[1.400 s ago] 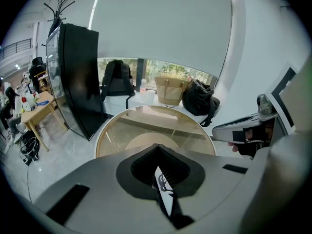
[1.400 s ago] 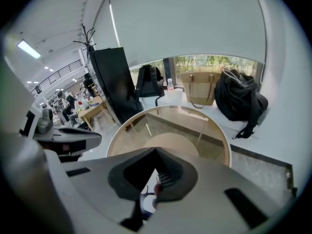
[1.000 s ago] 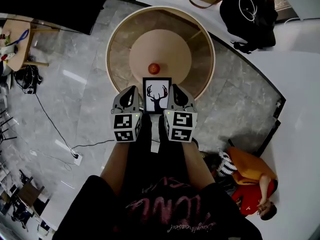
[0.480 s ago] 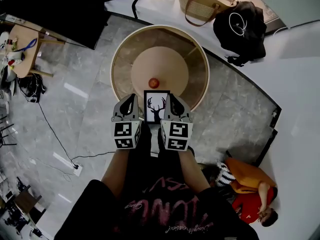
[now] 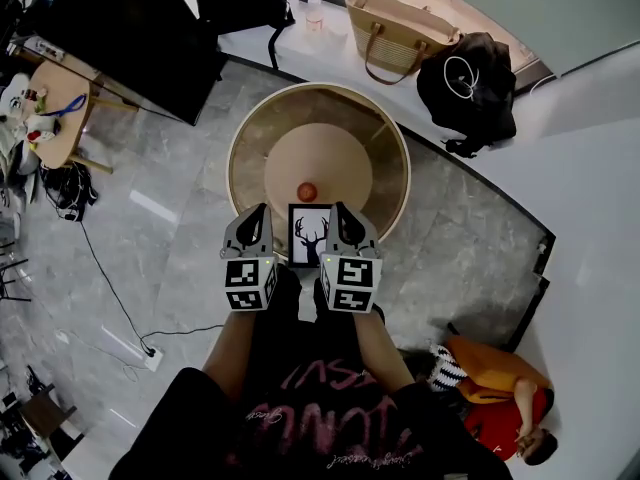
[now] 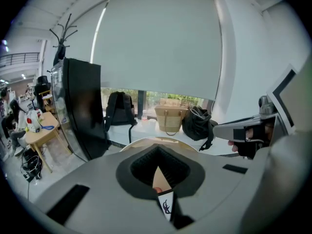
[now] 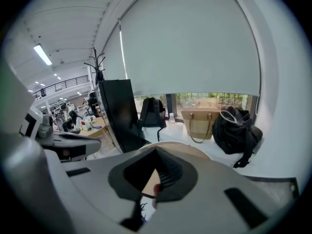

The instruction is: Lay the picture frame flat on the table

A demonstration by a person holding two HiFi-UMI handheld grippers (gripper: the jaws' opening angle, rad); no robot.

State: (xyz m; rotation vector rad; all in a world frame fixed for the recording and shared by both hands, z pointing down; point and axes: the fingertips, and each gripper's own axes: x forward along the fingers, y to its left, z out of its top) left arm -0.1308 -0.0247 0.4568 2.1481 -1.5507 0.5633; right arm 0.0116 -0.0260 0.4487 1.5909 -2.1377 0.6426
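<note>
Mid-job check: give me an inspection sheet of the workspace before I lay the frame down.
Surface: round table, wood-toned, mostly bare.
Job's things: picture frame with a deer print, at the table's near edge, not yet flat.
Clutter: one small orange ball beyond the frame, apart from it.
Grippers: left gripper and right gripper each shut on a side edge of the frame.
Cables: floor cable runs to a power strip, left of the table.
Surroundings: straw bag and black backpack on a ledge; seated person at right.
</note>
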